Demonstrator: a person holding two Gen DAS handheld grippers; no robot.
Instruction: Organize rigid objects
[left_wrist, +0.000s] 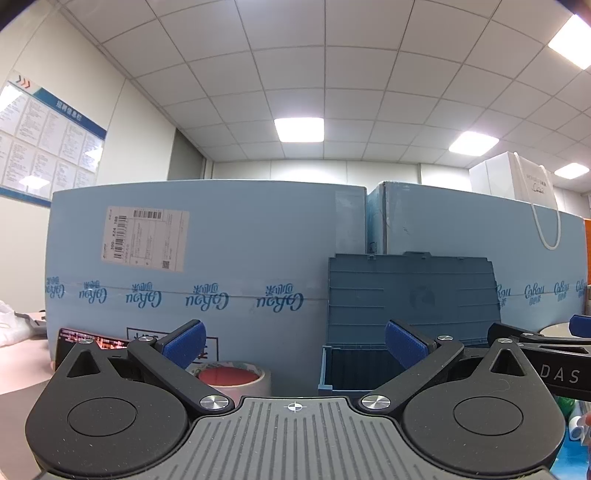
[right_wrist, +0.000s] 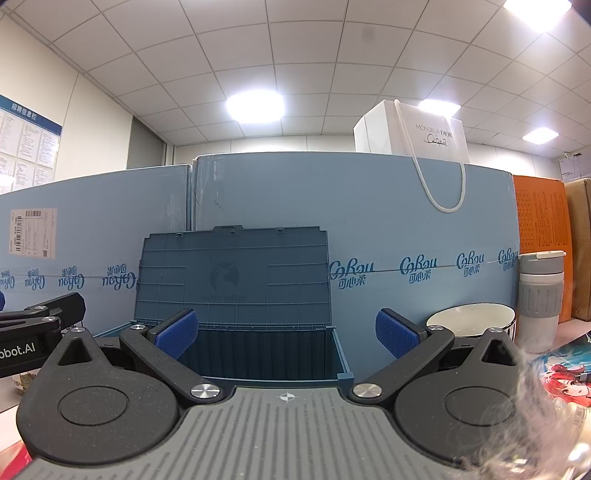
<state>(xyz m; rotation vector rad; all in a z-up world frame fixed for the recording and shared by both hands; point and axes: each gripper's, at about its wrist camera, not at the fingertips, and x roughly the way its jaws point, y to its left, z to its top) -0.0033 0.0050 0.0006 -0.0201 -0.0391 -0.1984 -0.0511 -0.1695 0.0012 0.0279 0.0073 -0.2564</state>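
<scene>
Right wrist: blue storage box (right_wrist: 258, 350) lid up, interior dark, contents unseen.

open blue bin (right_wrist: 266, 354) gapes ahead; its raised lid (right_wrist: 236, 273) and cartons (right_wrist: 369, 206) block behind, bowl (right_wrist: 471, 321) crowds right.

Both my wrist cams sit low near desk level, facing fwd. Both share the open blue bin (left_wrist: 369, 369) (right_wrist: 266, 354), close up, w/ blue cartons (left_wrist: 207, 258) (right_wrist: 369, 206) behind.
</scene>
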